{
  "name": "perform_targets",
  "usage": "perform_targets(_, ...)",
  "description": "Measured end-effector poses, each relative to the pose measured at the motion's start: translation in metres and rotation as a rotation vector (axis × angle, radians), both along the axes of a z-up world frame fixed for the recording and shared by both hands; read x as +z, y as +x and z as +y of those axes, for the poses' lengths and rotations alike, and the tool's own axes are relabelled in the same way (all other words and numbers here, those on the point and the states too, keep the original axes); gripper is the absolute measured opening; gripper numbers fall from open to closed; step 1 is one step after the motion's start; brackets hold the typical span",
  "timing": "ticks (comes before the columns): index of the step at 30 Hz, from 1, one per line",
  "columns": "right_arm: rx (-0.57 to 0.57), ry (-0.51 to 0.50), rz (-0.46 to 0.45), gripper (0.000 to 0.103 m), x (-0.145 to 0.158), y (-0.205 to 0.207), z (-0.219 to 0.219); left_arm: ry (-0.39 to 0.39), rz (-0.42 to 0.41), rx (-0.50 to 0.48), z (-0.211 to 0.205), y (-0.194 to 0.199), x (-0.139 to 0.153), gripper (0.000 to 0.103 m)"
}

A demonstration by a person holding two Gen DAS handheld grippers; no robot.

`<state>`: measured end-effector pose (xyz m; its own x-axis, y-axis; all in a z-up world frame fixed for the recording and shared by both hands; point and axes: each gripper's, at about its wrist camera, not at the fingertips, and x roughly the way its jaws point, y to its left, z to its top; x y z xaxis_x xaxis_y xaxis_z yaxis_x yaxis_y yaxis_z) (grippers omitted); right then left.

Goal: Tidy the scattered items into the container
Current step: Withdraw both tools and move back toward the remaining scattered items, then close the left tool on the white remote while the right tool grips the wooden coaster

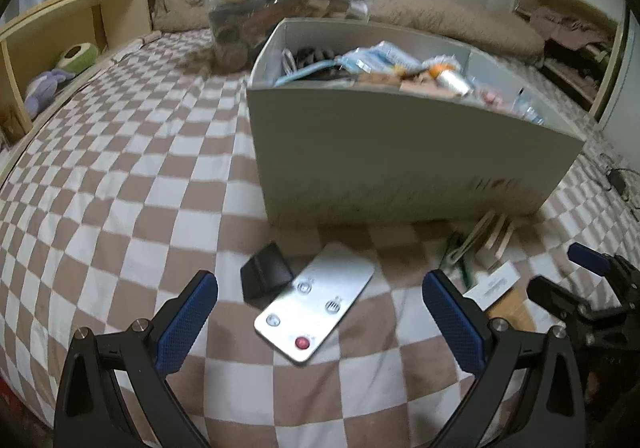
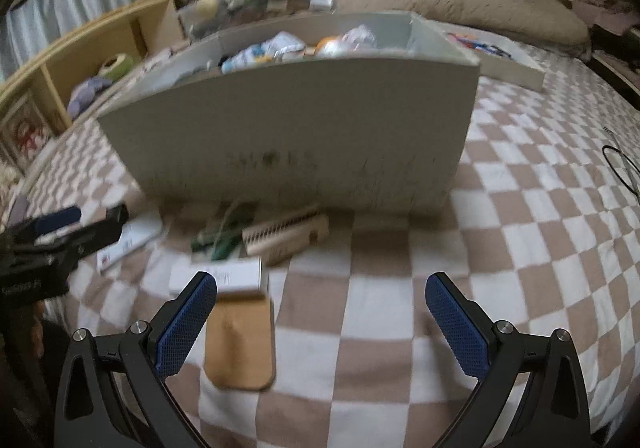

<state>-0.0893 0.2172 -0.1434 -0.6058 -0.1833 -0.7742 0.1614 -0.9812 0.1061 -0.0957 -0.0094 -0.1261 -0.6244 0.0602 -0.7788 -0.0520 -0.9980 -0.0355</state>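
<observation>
hovering spread-wide, both claws empty — left claw over remote, box beyond.

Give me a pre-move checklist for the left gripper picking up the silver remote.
1. Left gripper open: ok, jaws stand wide with nothing between them.
2. Remote lined up: ok, it lies between the fingers in the left wrist view, flat on the checkered bedspread.
3. Remote free of neighbours: not ok, its far left edge meets or overlaps the small black box; which one, I cannot tell.
4. Right gripper out of the way: ok, it is open and sits off to the right over the tan card.
5. Room in the white container: cannot tell, it already looks heaped with items.
</observation>
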Motion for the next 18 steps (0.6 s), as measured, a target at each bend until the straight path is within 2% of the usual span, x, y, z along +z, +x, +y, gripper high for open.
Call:
perform_targets(5, 0.077, 0.065, -0.02, 0.103, -0.011, 0.011, -0.012, 0.017, -0.058, 0.016, -0.006, 0.002, -0.016, 0.103)
perform_targets(8, 0.12, 0.122, -0.018, 0.103, -0.015, 0.018, -0.019, 0.066, -0.085, 0.009, -0.009, 0.003, -0.021, 0.103)
perform_targets(10, 0.133, 0.131, -0.013, 0.103, -0.015, 0.02, -0.019, 0.095, -0.099, 0.006, -0.011, 0.002, -0.023, 0.103)
perform_targets(18, 0.127, 0.139, -0.029, 0.103, -0.012, 0.028, -0.01, 0.106, -0.099, 0.009, -0.011, -0.002, -0.026, 0.103)
